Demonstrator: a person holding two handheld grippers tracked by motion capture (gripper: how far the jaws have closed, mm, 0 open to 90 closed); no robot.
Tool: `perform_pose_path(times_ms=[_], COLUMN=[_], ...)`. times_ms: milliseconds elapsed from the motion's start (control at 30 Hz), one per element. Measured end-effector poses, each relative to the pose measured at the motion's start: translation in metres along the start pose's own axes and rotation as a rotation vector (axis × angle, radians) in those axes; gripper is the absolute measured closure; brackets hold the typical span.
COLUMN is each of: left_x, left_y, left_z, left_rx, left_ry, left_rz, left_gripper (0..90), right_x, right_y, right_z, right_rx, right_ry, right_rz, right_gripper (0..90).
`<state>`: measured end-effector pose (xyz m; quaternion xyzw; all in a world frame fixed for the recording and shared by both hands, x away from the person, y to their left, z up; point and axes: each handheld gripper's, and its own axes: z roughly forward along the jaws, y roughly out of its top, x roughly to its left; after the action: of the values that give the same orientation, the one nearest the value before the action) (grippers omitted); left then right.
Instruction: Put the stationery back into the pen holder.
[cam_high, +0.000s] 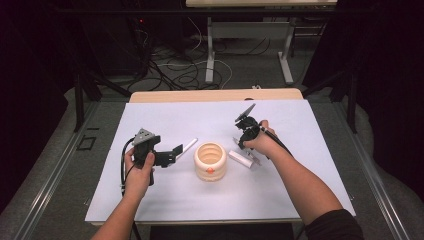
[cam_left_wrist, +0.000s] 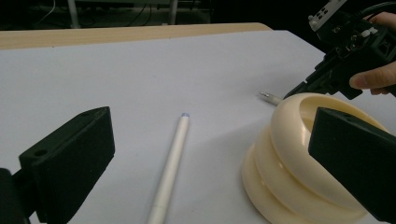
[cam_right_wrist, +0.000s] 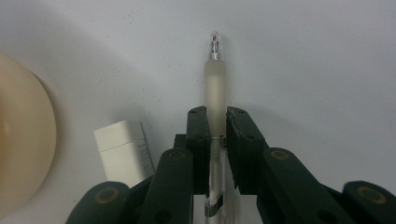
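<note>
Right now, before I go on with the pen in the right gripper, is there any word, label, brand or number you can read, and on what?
No readable text anywhere.
Clear pen held in the right gripper: no print visible.
White cap beside it: blank on the faces shown.
White pen on the table: no marking legible.
Cream ribbed holder: one small orange mark low on its side, too small to read.
</note>
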<state>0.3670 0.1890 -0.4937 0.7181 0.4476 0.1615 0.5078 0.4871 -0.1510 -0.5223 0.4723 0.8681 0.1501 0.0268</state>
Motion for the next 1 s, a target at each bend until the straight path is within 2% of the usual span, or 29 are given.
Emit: perform_pose_path(times_ms=[100,167,200,233,333,367,433,533,567,600,633,700,767,800,833,867,900,933,967,1000], left_x=[0.000,0.000,0.000,0.000,0.000,0.000,-0.001,-0.001,-0.002,-0.002,-0.002,-0.003,-0.004,-0.004,-0.005,-0.006,-0.007,-0.007,-0.008,-0.009], left_y=[0.000,0.000,0.000,0.000,0.001,0.001,0.001,0.001,0.001,0.001,0.002,0.002,0.004,0.004,0.005,0.005,0.006,0.007,0.008,0.009], left_z=[0.000,-0.001,-0.001,-0.001,-0.001,-0.001,-0.001,-0.001,0.000,0.000,0.000,0.000,-0.001,-0.001,-0.001,-0.001,-0.001,-0.001,-0.001,-0.001], left_rx=[-0.009,-0.009,-0.011,-0.013,-0.018,-0.020,-0.020,-0.022,-0.023,-0.023,-0.024,-0.027,-0.031,-0.033,-0.035,-0.034,-0.035,-0.035,-0.036,-0.039], left_ry=[0.001,0.001,0.002,0.002,0.001,0.001,-0.002,-0.007,-0.010,-0.012,-0.013,-0.018,-0.024,-0.023,-0.026,-0.034,-0.042,-0.044,-0.047,-0.048], left_rz=[-0.003,-0.006,-0.008,-0.012,-0.014,-0.016,-0.019,-0.028,-0.035,-0.040,-0.045,-0.053,-0.055,-0.059,-0.063,-0.066,-0.074,-0.078,-0.080,-0.086], left_gripper=[0.7,0.7,0.7,0.7,0.7,0.7,0.7,0.6,0.6,0.6,0.6,0.6,0.6,0.6,0.6,0.6,0.6,0.6,0.6,0.6], right_x=[0.000,0.000,-0.001,0.001,-0.002,-0.001,-0.004,-0.005,-0.005,-0.004,-0.004,-0.003,-0.001,-0.001,0.001,0.000,0.002,0.004,0.004,0.006], right_y=[-0.002,-0.002,-0.002,-0.002,-0.003,-0.003,-0.004,-0.005,-0.006,-0.007,-0.008,-0.008,-0.011,-0.012,-0.012,-0.012,-0.013,-0.015,-0.015,-0.016], right_z=[-0.001,-0.004,-0.005,-0.008,-0.012,-0.015,-0.017,-0.026,-0.028,-0.027,-0.029,-0.036,-0.035,-0.040,-0.046,-0.050,-0.052,-0.049,-0.057,-0.054], right_rx=[-0.055,-0.066,-0.069,-0.059,-0.080,-0.081,-0.127,-0.122,-0.134,-0.186,-0.193,-0.163,-0.262,-0.248,-0.204,-0.189,-0.207,-0.301,-0.215,-0.302], right_ry=[0.013,0.013,0.007,0.009,0.006,0.008,0.024,0.027,0.027,0.038,0.042,0.033,0.060,0.056,0.049,0.037,0.053,0.076,0.055,0.083], right_rz=[0.013,0.022,0.008,0.031,0.002,0.008,-0.031,-0.041,-0.040,-0.029,-0.033,-0.045,-0.014,-0.036,-0.028,-0.048,-0.049,-0.030,-0.048,-0.036], right_gripper=[79.7,79.7,79.7,79.7,79.7,79.8,79.8,79.8,79.8,79.8,79.8,79.8,79.8,79.8,79.8,79.8,79.8,79.8,79.8,79.8])
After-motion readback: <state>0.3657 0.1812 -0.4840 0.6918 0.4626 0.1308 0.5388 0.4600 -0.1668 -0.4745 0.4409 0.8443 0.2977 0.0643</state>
